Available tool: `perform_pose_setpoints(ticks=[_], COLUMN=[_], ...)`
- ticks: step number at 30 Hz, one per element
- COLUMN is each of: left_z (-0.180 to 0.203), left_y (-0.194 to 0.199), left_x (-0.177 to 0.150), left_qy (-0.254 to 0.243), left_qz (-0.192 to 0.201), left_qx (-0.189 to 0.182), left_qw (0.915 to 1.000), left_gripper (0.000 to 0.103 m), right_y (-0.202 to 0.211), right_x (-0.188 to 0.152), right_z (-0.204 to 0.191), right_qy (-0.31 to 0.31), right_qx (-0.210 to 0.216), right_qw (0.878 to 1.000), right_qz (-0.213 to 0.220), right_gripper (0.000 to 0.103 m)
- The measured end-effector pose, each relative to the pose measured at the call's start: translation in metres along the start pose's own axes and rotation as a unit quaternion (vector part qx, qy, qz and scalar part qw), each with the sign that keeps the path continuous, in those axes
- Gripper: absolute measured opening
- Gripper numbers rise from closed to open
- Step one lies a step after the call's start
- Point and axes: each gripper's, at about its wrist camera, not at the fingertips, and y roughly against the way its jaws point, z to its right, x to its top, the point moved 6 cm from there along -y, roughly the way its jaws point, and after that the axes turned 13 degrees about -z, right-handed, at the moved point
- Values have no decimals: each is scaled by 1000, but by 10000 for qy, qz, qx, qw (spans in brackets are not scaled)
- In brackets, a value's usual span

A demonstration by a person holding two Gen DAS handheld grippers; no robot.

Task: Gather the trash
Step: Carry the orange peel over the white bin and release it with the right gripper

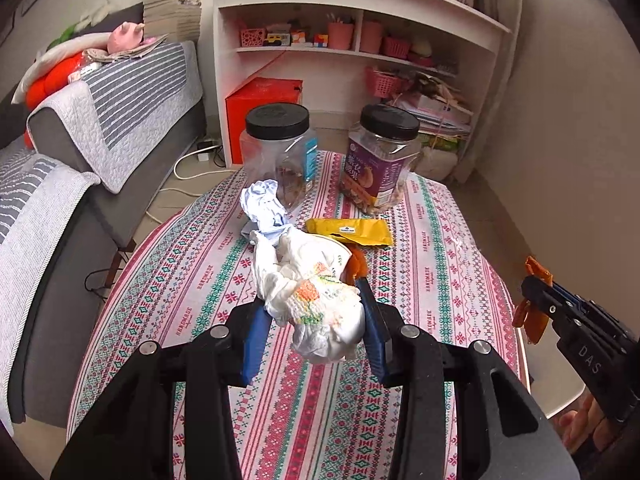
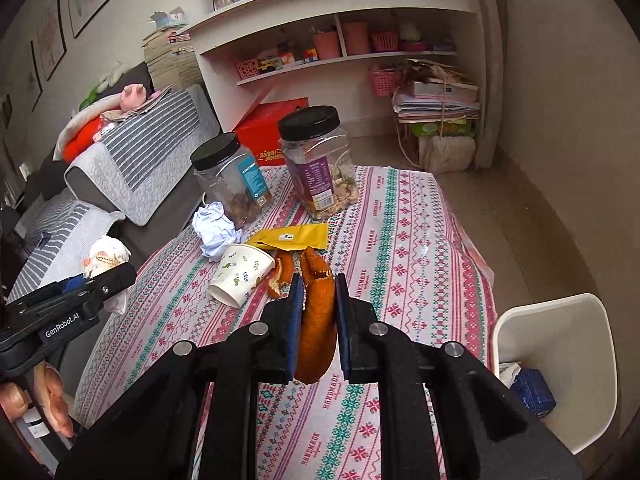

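My left gripper (image 1: 314, 292) is shut on a crumpled white printed tissue (image 1: 316, 300) and holds it above the table; it also shows in the right wrist view (image 2: 105, 257). My right gripper (image 2: 318, 280) is shut on a strip of orange peel (image 2: 318, 320), also seen at the right of the left wrist view (image 1: 534, 300). On the patterned tablecloth (image 2: 400, 264) lie a tipped paper cup (image 2: 239, 272), more orange peel (image 2: 280, 274), a yellow wrapper (image 2: 292, 238) and a crumpled blue-white paper ball (image 2: 214, 230).
Two black-lidded clear jars (image 2: 236, 184) (image 2: 320, 164) stand at the table's far end. A white bin (image 2: 560, 368) with trash inside stands on the floor to the table's right. A grey sofa (image 1: 100, 140) lies left, a white shelf unit (image 1: 360, 40) behind.
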Motion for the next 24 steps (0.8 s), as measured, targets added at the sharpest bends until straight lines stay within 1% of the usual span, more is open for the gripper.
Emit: perform_pose_setpoints(ticks=[12, 17, 24], left_z=[60, 88, 122], left_y=[3, 3, -1], left_x=[-2, -6, -12], left_qy=[-412, -703, -962], left_qz=[79, 132, 84], left_qx=[-227, -238, -365], left_qw=[9989, 9972, 9947], left_gripper=[41, 41, 42], right_y=[33, 40, 53], right_x=[-11, -16, -27], right_z=[53, 76, 113], right_qy=[-278, -375, -557], right_qx=[-382, -637, -945], right_qw=[9988, 9971, 9939], right_qz=[161, 157, 148], right_gripper=[15, 15, 15])
